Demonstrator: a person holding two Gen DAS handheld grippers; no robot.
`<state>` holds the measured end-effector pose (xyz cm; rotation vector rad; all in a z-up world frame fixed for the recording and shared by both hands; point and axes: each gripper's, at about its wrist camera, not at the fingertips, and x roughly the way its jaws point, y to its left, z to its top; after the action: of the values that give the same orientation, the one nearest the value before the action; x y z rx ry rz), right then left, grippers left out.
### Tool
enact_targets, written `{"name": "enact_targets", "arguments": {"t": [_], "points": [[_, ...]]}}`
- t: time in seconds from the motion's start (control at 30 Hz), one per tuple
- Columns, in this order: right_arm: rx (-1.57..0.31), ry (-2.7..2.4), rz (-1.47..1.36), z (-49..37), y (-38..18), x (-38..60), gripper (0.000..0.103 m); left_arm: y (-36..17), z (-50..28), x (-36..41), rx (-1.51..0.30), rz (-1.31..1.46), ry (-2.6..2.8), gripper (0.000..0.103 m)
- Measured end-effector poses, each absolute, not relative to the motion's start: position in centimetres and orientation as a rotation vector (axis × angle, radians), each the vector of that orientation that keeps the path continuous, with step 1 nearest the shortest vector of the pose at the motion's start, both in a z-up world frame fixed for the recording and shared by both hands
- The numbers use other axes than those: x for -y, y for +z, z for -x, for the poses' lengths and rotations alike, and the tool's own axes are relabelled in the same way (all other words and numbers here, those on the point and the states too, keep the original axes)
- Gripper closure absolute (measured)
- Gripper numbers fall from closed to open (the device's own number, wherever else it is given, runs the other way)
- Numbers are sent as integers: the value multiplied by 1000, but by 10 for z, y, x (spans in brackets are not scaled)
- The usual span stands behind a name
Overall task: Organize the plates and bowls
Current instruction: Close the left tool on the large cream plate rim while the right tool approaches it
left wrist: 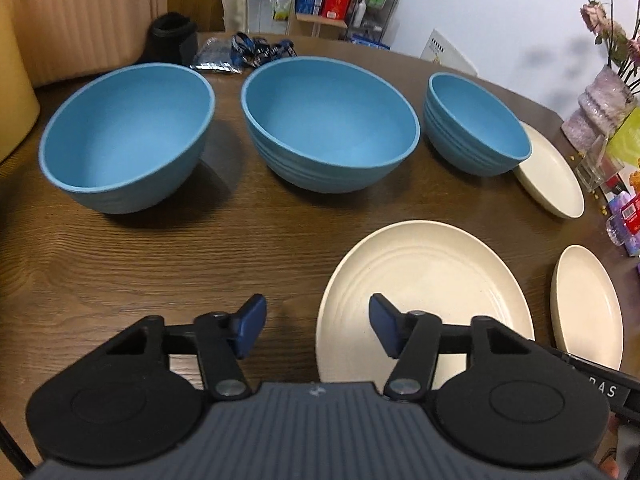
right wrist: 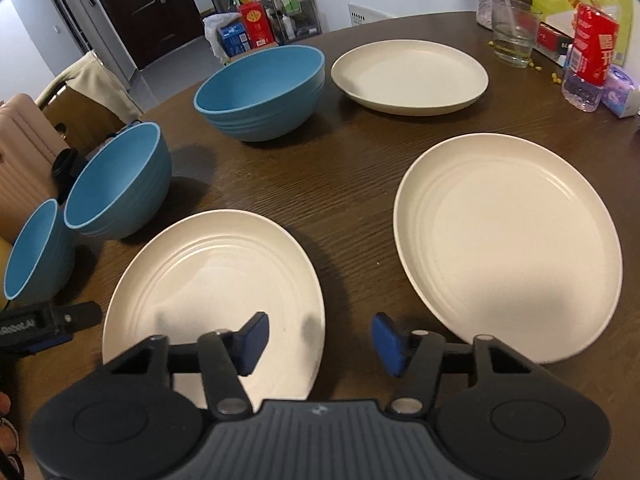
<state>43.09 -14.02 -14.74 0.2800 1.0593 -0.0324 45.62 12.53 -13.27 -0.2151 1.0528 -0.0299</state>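
Three blue bowls (left wrist: 328, 124) beside plates (left wrist: 424, 300)

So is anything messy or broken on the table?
Nothing is broken: the three blue bowls and three cream plates sit upright and apart. The only mess is little yellow crumbs scattered by the drinking glass and red-labelled bottle.
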Motion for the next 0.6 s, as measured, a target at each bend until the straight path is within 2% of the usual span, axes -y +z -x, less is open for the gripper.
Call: {"name": "enact_targets", "arguments": {"t": [0.07,0.27,0.33,0.4,0.53,0.6], "points": [[-1071,-39,-280,-436,-152,140,57,-138,-461,-122,-1068,212,-27,50],[-1093,-56,-301,-445,-162,140,73,-153,-475,-119,-1124,226,-16,64],[-1103,-50,-305,-448,-164,139,75,-157,-478,-119,-1139,231,-12,65],[-1112,-49,-308,-450,-166,139,77,-160,-482,-120,-1153,235,-9,72],[-1131,-45,-338,-455,-171,142,86,-164,-488,-123,-1166,264,-17,78],[-1135,-38,-358,-455,-171,143,89,-164,-490,-124,-1170,279,-35,87]]}}
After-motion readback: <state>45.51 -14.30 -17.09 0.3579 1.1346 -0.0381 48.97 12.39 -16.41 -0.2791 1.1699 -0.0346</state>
